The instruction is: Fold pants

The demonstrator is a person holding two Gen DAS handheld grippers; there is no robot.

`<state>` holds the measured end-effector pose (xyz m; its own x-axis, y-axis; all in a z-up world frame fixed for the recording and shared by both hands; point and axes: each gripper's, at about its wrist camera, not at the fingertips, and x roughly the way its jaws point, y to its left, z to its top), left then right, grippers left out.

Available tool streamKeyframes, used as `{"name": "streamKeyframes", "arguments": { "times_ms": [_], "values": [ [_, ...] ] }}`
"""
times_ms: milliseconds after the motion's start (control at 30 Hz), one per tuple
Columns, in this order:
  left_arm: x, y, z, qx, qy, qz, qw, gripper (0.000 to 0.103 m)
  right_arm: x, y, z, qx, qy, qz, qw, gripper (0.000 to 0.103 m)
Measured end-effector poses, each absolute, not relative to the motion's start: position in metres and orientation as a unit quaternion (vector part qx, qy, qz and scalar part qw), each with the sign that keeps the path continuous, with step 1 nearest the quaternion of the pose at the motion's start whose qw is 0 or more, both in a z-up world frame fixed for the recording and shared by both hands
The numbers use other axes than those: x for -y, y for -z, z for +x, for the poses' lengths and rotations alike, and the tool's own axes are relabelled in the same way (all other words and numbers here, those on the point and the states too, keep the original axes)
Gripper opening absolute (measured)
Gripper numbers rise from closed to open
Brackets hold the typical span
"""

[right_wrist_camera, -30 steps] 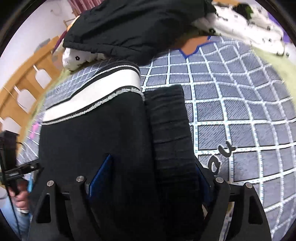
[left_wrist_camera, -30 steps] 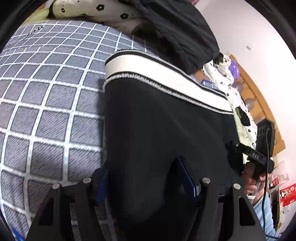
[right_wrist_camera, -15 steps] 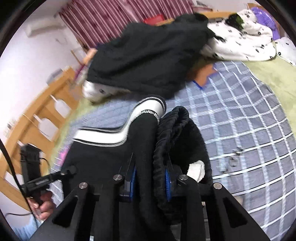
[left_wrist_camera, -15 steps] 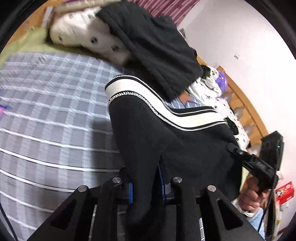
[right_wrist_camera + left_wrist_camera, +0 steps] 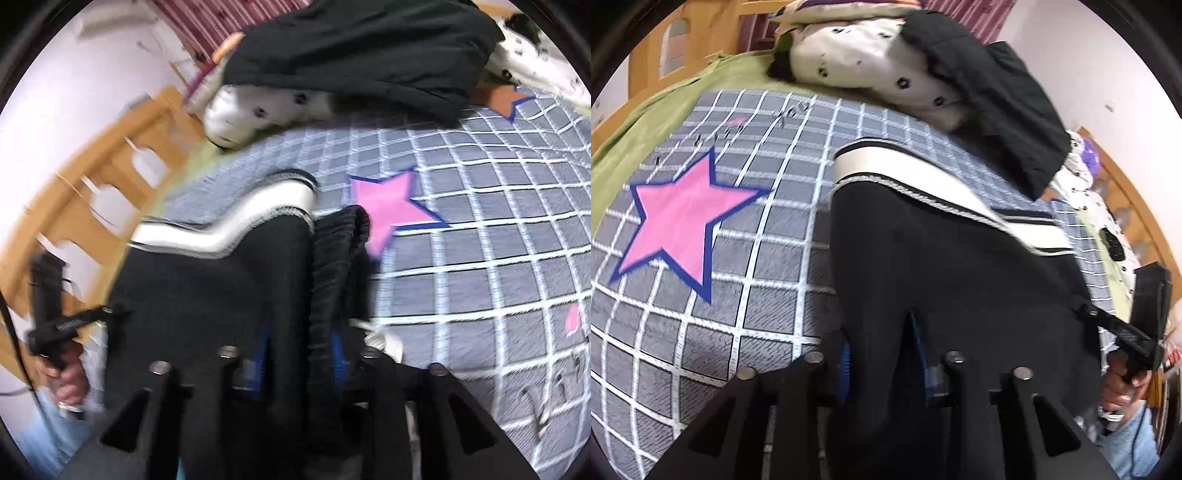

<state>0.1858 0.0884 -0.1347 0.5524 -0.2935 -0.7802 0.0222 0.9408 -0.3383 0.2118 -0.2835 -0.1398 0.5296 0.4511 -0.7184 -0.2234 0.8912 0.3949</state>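
Note:
The black pants [image 5: 945,266] with a white and black striped band [image 5: 923,181] hang between both grippers above the checked bed cover. My left gripper [image 5: 882,354] is shut on a pinch of the black fabric at one side. My right gripper [image 5: 301,358] is shut on the fabric at the other side, with the ribbed black waistband [image 5: 332,254] bunched between its blue pads. The pants also show in the right wrist view [image 5: 207,291]. Each view shows the other gripper and the hand that holds it, at the frame's edge.
A grey checked blanket [image 5: 701,325] with a pink star [image 5: 679,218] covers the bed. A white dotted quilt [image 5: 871,66] and a black garment [image 5: 997,96] are heaped at the far end. A wooden bed rail [image 5: 92,181] runs along one side. Green sheet [image 5: 646,122] borders the blanket.
Both grippers closed on the pants, then lifted and pulled them back across the blanket. The pink star, covered or out of frame before, now shows beside the fabric.

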Motion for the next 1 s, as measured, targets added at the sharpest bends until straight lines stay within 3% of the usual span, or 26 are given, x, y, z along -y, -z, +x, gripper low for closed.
{"name": "streamKeyframes", "arguments": {
  "times_ms": [33,67,133,167,233,367,433,467,533,633,700,767,867,1000],
  "values": [
    [-0.089,0.138,0.186,-0.468,0.085,-0.142,0.868,0.038,0.285,0.142,0.214,-0.453,-0.192,0.126,0.861,0.049],
    [-0.089,0.136,0.186,-0.469,0.084,-0.137,0.868,0.042,0.287,0.14,0.213,-0.46,-0.187,0.126,0.859,0.051],
    [-0.093,0.126,0.184,-0.458,0.079,-0.117,0.878,0.047,0.288,0.122,0.205,-0.448,-0.173,0.107,0.87,0.05],
    [-0.097,0.122,0.182,-0.447,0.075,-0.115,0.884,0.059,0.288,0.109,0.2,-0.425,-0.161,0.09,0.886,0.05],
    [-0.104,0.115,0.181,-0.425,0.066,-0.133,0.893,0.066,0.28,0.093,0.202,-0.397,-0.154,0.063,0.903,0.05],
    [-0.111,0.117,0.178,-0.425,0.062,-0.141,0.892,0.066,0.253,0.095,0.231,-0.404,-0.16,0.032,0.9,0.049],
    [-0.113,0.116,0.175,-0.42,0.055,-0.132,0.896,0.066,0.239,0.111,0.249,-0.432,-0.164,0.007,0.887,0.029],
    [-0.114,0.115,0.173,-0.417,0.053,-0.129,0.898,0.066,0.235,0.123,0.256,-0.444,-0.157,-0.008,0.882,0.029],
    [-0.117,0.11,0.169,-0.409,0.055,-0.127,0.902,0.066,0.235,0.12,0.253,-0.434,-0.165,-0.018,0.886,0.011],
    [-0.118,0.1,0.166,-0.391,0.061,-0.133,0.909,0.066,0.272,0.084,0.236,-0.397,-0.209,0.087,0.889,0.01],
    [-0.117,0.095,0.168,-0.384,0.067,-0.134,0.911,0.066,0.275,0.075,0.221,-0.368,-0.165,0.048,0.914,0.01],
    [-0.112,0.094,0.171,-0.386,0.069,-0.138,0.909,0.066,0.277,0.093,0.226,-0.396,-0.138,0.031,0.907,0.011],
    [-0.1,0.093,0.172,-0.387,0.072,-0.125,0.911,0.066,0.283,0.121,0.235,-0.43,-0.124,0.043,0.893,0.021],
    [-0.077,0.077,0.178,-0.363,0.073,-0.093,0.924,0.066,0.279,0.086,0.221,-0.389,-0.119,0.038,0.913,0.026]
  ]
}}
